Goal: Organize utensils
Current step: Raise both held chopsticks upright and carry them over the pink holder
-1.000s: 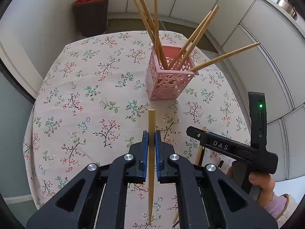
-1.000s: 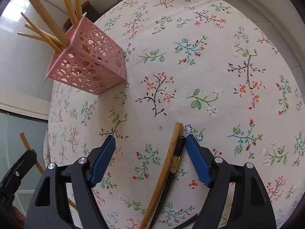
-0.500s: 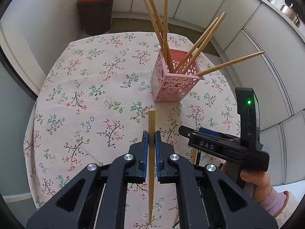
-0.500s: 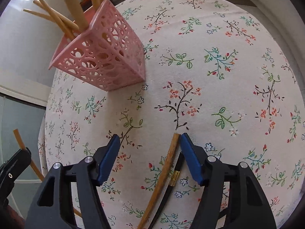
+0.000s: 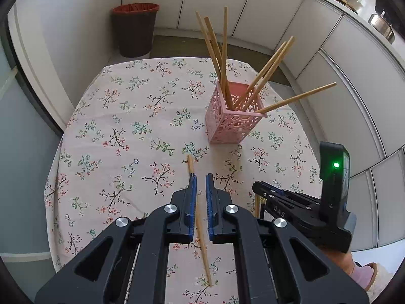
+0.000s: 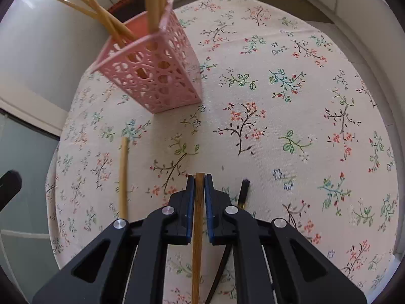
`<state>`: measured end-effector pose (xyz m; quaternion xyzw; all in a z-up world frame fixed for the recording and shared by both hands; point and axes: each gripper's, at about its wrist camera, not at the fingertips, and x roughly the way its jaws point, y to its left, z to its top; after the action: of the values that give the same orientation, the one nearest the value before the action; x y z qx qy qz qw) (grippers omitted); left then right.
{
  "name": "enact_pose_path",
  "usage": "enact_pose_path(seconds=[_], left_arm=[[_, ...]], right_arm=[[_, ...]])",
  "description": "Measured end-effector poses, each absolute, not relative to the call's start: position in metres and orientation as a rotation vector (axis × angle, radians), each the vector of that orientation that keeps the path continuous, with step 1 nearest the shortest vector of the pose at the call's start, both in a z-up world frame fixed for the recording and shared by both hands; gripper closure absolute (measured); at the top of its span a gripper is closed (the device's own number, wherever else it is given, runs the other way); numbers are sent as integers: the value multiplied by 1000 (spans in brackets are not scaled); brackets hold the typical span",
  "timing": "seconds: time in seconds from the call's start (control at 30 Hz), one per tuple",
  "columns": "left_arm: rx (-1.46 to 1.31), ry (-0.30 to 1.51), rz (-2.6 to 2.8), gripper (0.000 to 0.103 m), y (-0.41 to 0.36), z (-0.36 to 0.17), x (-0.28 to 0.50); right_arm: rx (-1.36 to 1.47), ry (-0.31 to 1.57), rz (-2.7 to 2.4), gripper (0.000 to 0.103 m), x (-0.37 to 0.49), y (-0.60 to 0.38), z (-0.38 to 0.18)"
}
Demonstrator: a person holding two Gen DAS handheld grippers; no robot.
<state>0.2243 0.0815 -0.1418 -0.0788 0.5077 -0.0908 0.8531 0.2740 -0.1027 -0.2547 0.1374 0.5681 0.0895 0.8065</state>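
A pink perforated holder (image 5: 231, 121) stands on the floral tablecloth with several wooden chopsticks (image 5: 222, 50) leaning in it; it also shows in the right wrist view (image 6: 152, 76). My left gripper (image 5: 199, 179) is slightly open above the table, and a light wooden chopstick (image 5: 201, 230) lies loose on the cloth below it. That chopstick shows in the right wrist view (image 6: 123, 177). My right gripper (image 6: 199, 179) is shut on a darker wooden chopstick (image 6: 198, 240). A black chopstick (image 6: 243, 192) lies on the cloth just right of it.
The table (image 5: 106, 126) has a floral cloth and rounded edges. A dark bin with a red liner (image 5: 135, 30) stands on the floor beyond the far edge. White cabinets (image 5: 354, 63) run along the right side.
My left gripper has opened and risen; its chopstick now lies on the cloth. My right gripper has closed on the darker wooden chopstick and moved nearer the holder.
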Motion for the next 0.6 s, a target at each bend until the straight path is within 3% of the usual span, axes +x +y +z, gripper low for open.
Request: enact_pose_path(seconds=[0.3,0.6], left_arm=[[-148,1313,-113,88,67,-231,271],[-87,1330,-7,82,40,-269,316]], right_arm=[[343,1094,259,95,223,-126,-200],[367,1031,277,95,222,-155,-179]])
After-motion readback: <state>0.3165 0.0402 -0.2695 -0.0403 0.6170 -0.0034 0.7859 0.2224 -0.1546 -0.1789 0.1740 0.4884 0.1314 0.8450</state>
